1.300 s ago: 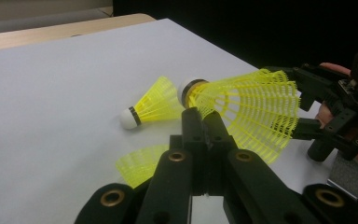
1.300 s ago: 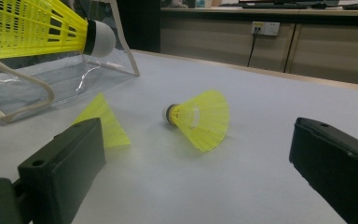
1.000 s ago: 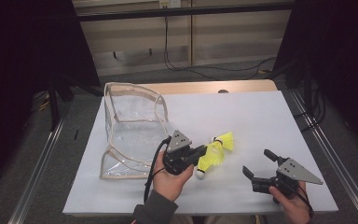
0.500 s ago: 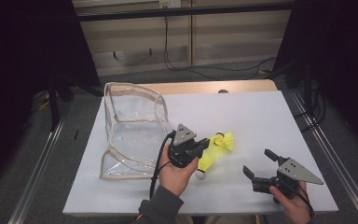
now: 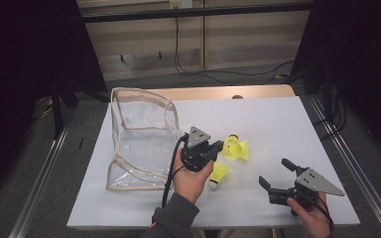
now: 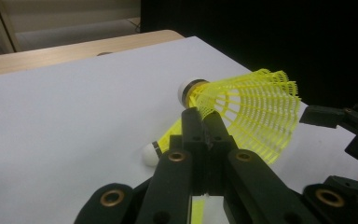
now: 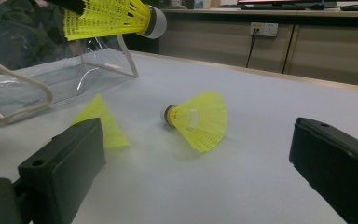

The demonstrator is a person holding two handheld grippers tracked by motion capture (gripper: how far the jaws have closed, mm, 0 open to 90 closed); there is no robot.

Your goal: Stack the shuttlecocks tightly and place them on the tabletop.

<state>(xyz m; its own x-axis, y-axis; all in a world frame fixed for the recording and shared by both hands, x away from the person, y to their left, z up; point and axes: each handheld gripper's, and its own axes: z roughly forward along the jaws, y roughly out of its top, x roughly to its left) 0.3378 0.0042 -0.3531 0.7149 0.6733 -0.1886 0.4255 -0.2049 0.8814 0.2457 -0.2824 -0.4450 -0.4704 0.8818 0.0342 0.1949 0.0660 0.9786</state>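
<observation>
My left gripper [image 5: 221,145] [image 6: 200,114] is shut on the net skirt of a yellow shuttlecock [image 6: 249,109] [image 7: 107,16], which it holds above the white table sheet [image 5: 278,124] with the white cork pointing away. A second shuttlecock [image 7: 198,119] lies on its side on the sheet just beyond it. A third shuttlecock [image 5: 219,174] [image 7: 100,119] lies nearer the person, partly hidden by a jaw in the right gripper view. My right gripper [image 5: 276,172] [image 7: 196,125] rests open at the front right, with nothing between its jaws.
A clear plastic pouch with beige trim [image 5: 139,134] [image 7: 37,79] stands open on the left of the sheet, close beside my left hand. Metal rails run along both sides of the table. Cables hang behind the far edge.
My left gripper has shifted slightly away from the person and to the right, carrying the shuttlecock. The right gripper has stayed put.
</observation>
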